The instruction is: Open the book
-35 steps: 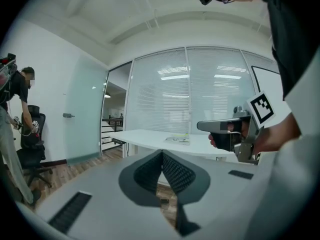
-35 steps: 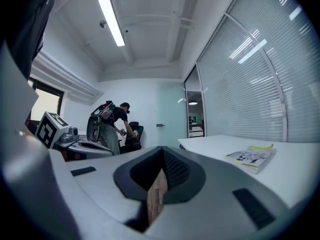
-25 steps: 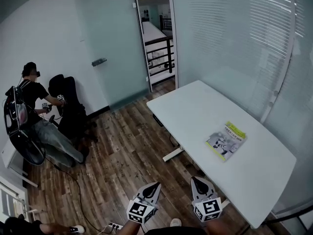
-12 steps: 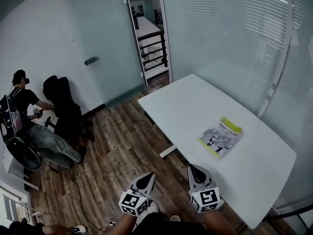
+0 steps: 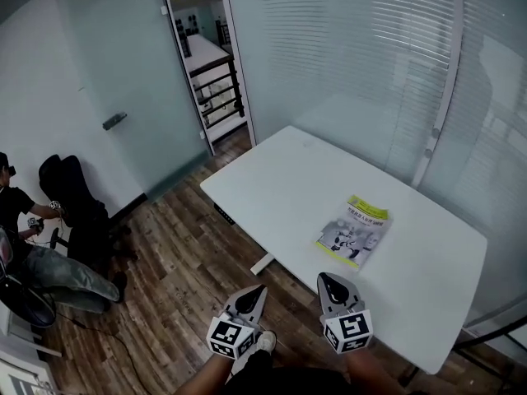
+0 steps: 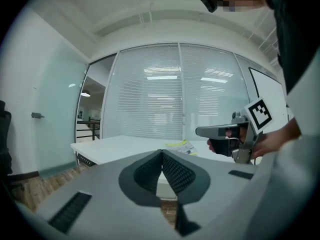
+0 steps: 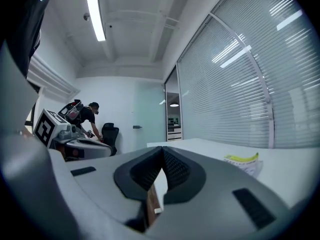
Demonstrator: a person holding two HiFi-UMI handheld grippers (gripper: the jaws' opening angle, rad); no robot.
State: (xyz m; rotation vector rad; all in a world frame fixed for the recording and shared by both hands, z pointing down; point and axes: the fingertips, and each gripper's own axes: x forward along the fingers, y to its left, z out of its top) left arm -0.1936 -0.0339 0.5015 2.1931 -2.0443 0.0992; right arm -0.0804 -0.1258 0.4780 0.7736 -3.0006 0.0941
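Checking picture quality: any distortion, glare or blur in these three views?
Head view: sharp, white rectangular table evenly lit. Left gripper view: fisheye, dark corners. Right gripper view: fisheye, long ceiling strip light glaring, yellow-banded book small and soft.

Glossy paper book [image 5: 352,231], matt white table [image 5: 272,179], wood-plank floor [image 5: 177,278].

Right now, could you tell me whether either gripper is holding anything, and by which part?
Nothing is held: left gripper and right gripper have jaws together, empty; the book lies on the table.
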